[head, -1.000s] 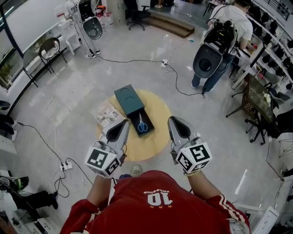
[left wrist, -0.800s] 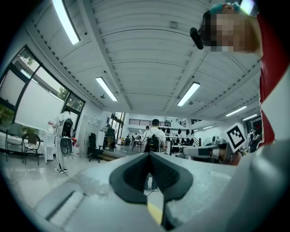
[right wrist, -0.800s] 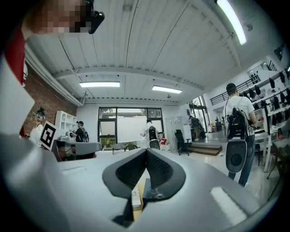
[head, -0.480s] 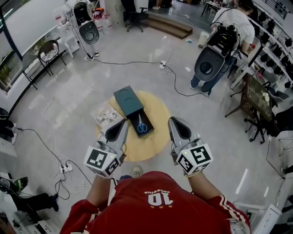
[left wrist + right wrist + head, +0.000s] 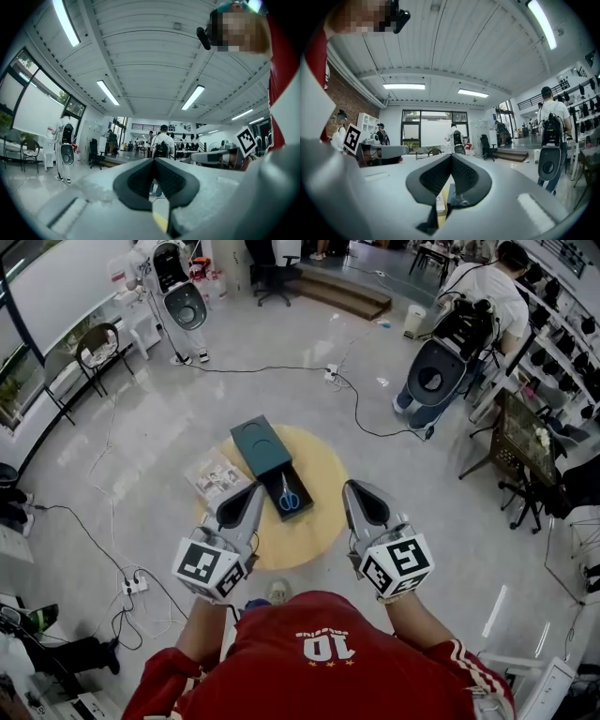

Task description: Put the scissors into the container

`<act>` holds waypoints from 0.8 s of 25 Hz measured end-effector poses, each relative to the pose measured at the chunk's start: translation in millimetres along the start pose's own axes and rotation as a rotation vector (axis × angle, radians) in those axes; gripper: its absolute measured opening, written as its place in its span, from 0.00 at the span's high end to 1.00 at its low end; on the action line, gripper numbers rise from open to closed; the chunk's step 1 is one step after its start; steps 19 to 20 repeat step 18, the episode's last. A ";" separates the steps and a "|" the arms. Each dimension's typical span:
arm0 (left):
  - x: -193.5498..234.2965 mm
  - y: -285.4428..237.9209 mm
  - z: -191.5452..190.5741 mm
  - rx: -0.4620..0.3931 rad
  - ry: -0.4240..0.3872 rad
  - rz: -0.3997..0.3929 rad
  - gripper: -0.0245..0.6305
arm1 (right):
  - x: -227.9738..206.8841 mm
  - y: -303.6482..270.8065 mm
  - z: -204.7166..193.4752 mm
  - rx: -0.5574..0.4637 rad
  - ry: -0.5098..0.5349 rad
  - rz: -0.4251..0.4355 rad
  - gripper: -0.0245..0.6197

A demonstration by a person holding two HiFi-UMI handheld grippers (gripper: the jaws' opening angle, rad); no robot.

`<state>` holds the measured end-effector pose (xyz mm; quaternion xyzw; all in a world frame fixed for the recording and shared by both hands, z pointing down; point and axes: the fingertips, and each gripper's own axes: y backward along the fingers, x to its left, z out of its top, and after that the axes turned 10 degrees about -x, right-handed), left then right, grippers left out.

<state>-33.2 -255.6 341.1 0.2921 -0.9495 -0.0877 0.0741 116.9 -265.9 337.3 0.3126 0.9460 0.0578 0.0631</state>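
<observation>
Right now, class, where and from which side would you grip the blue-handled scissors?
Probably the scissors across the blades just beyond the handles, coming down from above. They lie flat in the dark tray, handles toward the person, so its walls likely block a sideways approach.

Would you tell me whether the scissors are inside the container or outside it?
Inside: the scissors lie flat within the walls of the open dark container.
</observation>
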 end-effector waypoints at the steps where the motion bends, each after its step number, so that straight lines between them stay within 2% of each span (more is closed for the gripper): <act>1: 0.2 -0.1 -1.0 0.001 0.000 -0.001 0.96 | 0.1 -0.6 -0.1 -0.001 -0.004 0.002 0.97; 20: 5.5 3.2 0.0 -0.010 -0.004 0.031 0.96 | 2.9 0.5 -1.7 -0.001 -0.011 0.019 0.97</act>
